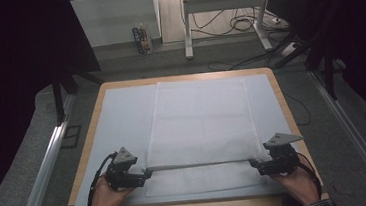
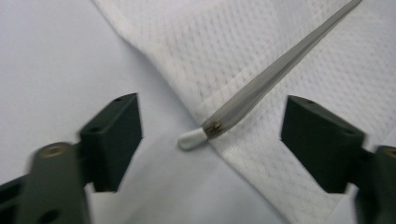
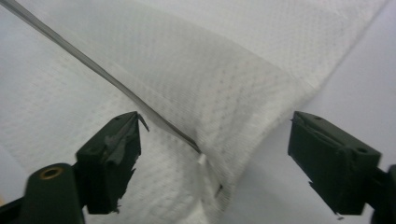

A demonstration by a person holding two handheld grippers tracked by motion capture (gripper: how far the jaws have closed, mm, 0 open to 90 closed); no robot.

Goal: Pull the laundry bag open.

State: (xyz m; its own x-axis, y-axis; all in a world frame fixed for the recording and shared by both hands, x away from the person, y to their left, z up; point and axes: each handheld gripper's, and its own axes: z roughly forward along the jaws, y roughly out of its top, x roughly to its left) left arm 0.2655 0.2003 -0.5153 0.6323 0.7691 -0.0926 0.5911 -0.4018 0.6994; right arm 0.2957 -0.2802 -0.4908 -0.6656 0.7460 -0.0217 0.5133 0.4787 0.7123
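High view: left hand (image 1: 106, 197) and right hand (image 1: 294, 183) enter from the near table (image 1: 91, 136) edge, palms low, each pointing its tool inward. Left gripper (image 1: 148, 173) sits at the left end of a thin grey rod (image 1: 201, 164); right gripper (image 1: 252, 163) at the right end. The rod lies crosswise on a white mesh cloth (image 1: 200, 121), near its front edge; the cloth is spread flat over a pale blue mat (image 1: 122, 118). Beyond the table: a desk frame (image 1: 223, 14), floor cables (image 1: 237, 25), a small carton (image 1: 142, 40). Left gripper view: left gripper (image 2: 210, 140), jaws wide apart, gripping nothing; the rod (image 2: 261, 84) runs diagonally between them, its white-capped tip (image 2: 191, 138) just off the cloth (image 2: 261, 42) edge, on the mat (image 2: 51, 56). Right gripper view: right gripper (image 3: 215, 163), jaws wide apart, gripping nothing; the rod (image 3: 93, 67) slants in from upper left, passes close by the left jaw and ends between the jaws at the cloth (image 3: 210, 74) edge, where the fabric bulges over it; mat (image 3: 355, 79) at right.
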